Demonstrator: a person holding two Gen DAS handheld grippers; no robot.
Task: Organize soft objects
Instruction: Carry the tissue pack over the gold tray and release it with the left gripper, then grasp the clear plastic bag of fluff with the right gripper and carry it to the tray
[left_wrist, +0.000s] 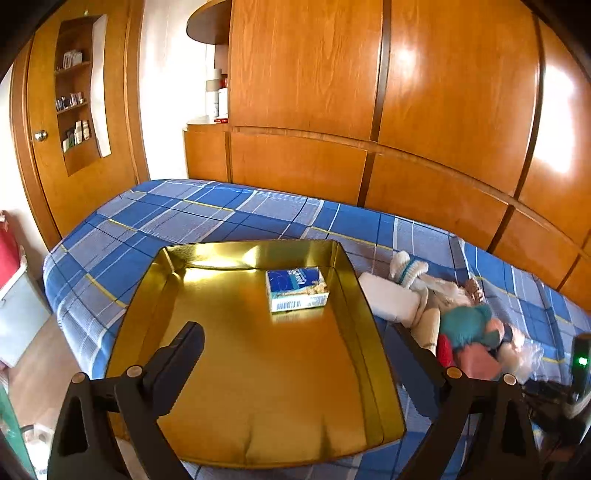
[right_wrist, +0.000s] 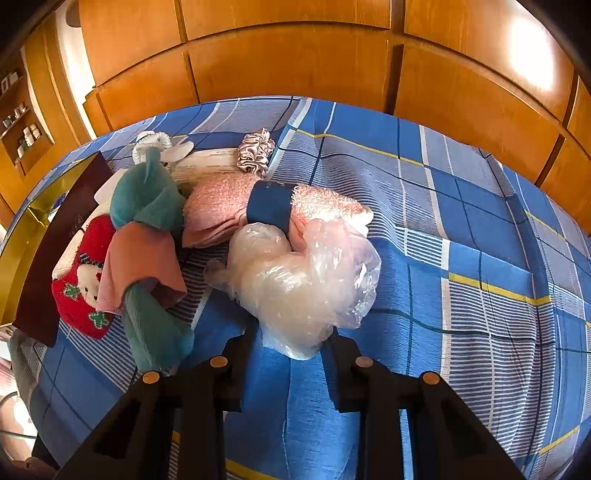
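Note:
A gold tray (left_wrist: 173, 280) lies on the bed with a blue tissue pack (left_wrist: 296, 290) in it. My left gripper (left_wrist: 299, 332) is open and empty above the tray. In the right wrist view a pile of soft things lies on the bed: a clear plastic bag of white stuffing (right_wrist: 295, 280), a pink towel with a blue band (right_wrist: 273, 206), a teal and pink cloth (right_wrist: 147, 236), a red Christmas sock (right_wrist: 83, 284), a silver scrunchie (right_wrist: 255, 151). My right gripper (right_wrist: 291, 339) is open, its fingers either side of the bag's near end.
The bed has a blue plaid cover (right_wrist: 461, 229). Wooden wardrobe panels (left_wrist: 369, 92) stand behind it. A white pack (left_wrist: 388, 299) and a plush toy (left_wrist: 410, 271) lie right of the tray. A door with shelves (left_wrist: 74, 96) is at the left.

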